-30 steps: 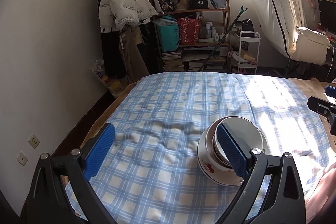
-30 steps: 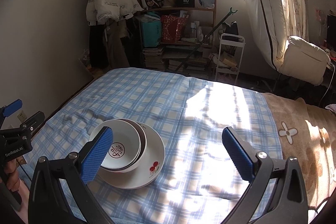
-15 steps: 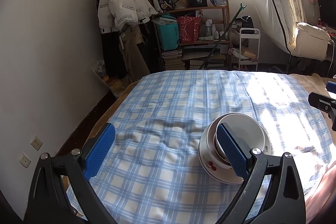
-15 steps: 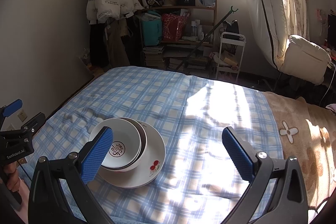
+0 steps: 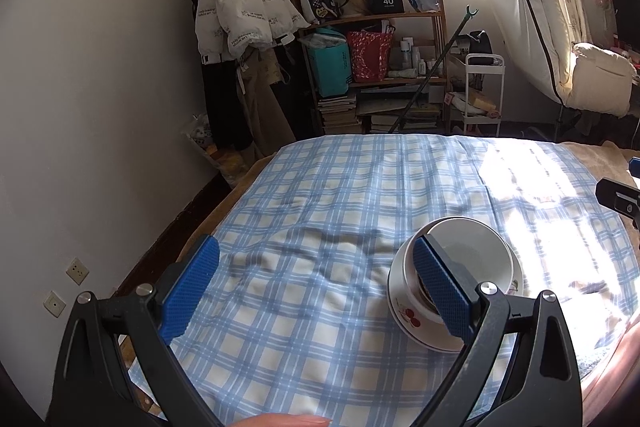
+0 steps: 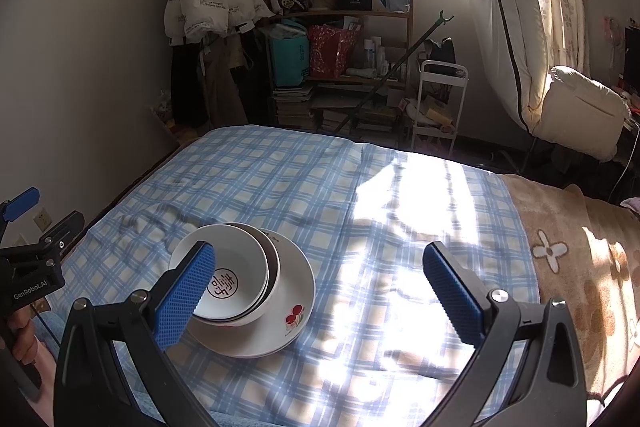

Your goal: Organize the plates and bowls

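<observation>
Bowls and plate sit as one stack on the bed (image 6: 400,211), on the blue checked sheet, toward its near left part as the right wrist view shows it. Bottom item: white plate (image 6: 294,291) with a cherry motif on the rim. On it, a bowl with a dark rim (image 6: 274,267), only an edge showing. Nested inside that, a white bowl (image 6: 232,259) with a round red-brown character mark on its floor. No food or liquid visible in the top bowl; contents of the lower bowl hidden.

Left tongs (image 5: 316,287): jaws spread wide, gripping nothing. In the left wrist view the right pad overlaps the stack (image 5: 460,267); contact cannot be told, it may just be in front of it. Right tongs (image 6: 320,295): also spread wide and empty, left pad lying across the near rim of the white bowl in the picture, whether touching is again unclear. A hand (image 6: 20,339) holds the left tool's handle at the left edge of the right wrist view.

Judgement on step: nesting looks done, everything visible is already in one pile, both tools free. Either the task is at its end, or the stack is to be moved.

Next move, if a carry: take the plate by its rim, not the bowls, keep it level. Soft, wrinkled bedding gives poor support, so the nested bowls could slide if tilted.
</observation>
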Action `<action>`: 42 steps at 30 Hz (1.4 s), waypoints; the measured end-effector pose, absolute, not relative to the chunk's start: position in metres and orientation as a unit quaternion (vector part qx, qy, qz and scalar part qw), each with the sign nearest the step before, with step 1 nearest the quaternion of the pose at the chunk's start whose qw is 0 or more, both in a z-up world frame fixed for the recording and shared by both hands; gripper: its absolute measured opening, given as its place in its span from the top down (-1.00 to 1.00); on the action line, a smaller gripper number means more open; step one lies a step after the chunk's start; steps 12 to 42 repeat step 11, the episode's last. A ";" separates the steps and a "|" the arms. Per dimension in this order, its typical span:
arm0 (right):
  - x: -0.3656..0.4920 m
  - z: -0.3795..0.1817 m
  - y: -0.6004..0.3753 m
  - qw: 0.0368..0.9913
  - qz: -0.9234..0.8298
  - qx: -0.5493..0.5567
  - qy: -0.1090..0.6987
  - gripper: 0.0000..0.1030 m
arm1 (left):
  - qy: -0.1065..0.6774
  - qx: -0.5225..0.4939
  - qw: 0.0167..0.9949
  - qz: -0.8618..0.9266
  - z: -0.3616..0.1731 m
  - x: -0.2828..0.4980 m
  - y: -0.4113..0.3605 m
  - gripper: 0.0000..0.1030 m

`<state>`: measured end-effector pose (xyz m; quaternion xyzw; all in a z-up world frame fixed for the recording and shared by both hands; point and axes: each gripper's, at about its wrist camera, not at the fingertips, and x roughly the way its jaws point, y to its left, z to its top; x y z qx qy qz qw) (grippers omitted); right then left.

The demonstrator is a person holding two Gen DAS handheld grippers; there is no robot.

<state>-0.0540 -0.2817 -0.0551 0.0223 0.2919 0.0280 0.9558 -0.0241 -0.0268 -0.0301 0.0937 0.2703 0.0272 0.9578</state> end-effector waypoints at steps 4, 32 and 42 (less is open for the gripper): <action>-0.054 -0.055 -0.282 0.956 0.028 0.021 0.292 -1.00 | 0.277 0.085 0.957 0.027 -0.031 -0.022 -0.023 -0.87; -0.053 -0.055 -0.282 0.956 0.029 0.022 0.292 -1.00 | 0.276 0.092 0.956 0.029 -0.031 -0.022 -0.025 -0.87; -0.053 -0.055 -0.282 0.956 0.029 0.022 0.292 -1.00 | 0.276 0.092 0.956 0.029 -0.031 -0.022 -0.025 -0.87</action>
